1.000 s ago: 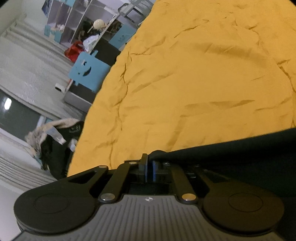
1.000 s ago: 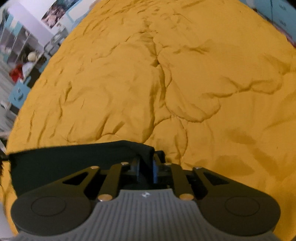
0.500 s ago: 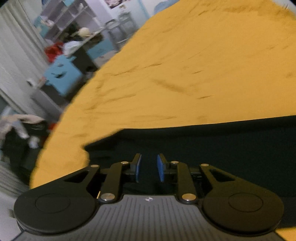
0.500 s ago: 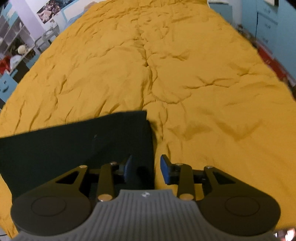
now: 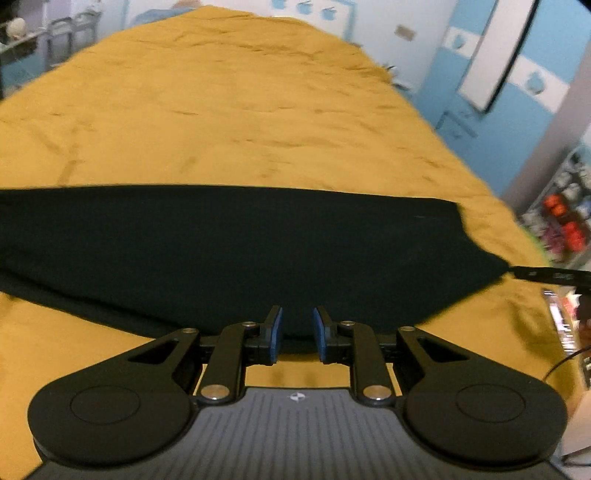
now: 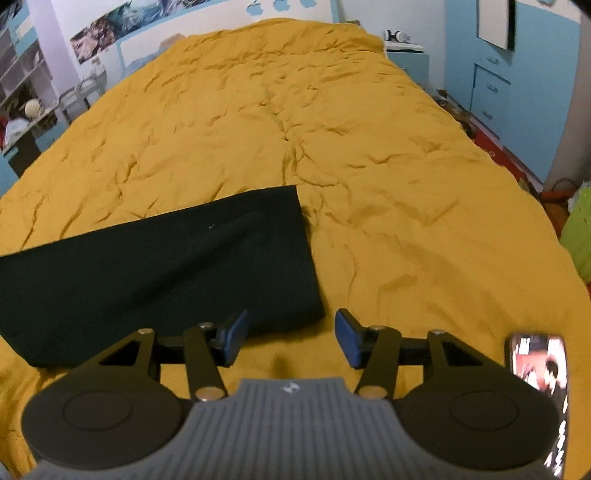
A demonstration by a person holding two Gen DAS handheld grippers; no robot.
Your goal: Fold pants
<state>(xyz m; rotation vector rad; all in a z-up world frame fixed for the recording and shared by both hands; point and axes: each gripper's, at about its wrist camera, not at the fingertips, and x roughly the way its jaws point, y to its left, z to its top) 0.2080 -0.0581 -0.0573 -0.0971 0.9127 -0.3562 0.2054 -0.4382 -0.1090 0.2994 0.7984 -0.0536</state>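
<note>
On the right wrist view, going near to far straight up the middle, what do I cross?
Right tool, open with nothing between its blue pads → flat black folded pants, just left of centre → wrinkled mustard-yellow bedspread → white wall with a picture strip.

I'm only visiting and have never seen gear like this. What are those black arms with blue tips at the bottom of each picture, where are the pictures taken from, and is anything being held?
No robot here: a person carries a two-finger gripper in each hand, with a camera on each that looks forward along the fingers. One picture comes from the left gripper, the other from the right gripper. The blue tips are its pads. Both look over a bed with a yellow bedspread. Dark pants lie flat on it, folded into a long strip. Both grippers' jaws have just been opening, and now nothing is held.
</note>
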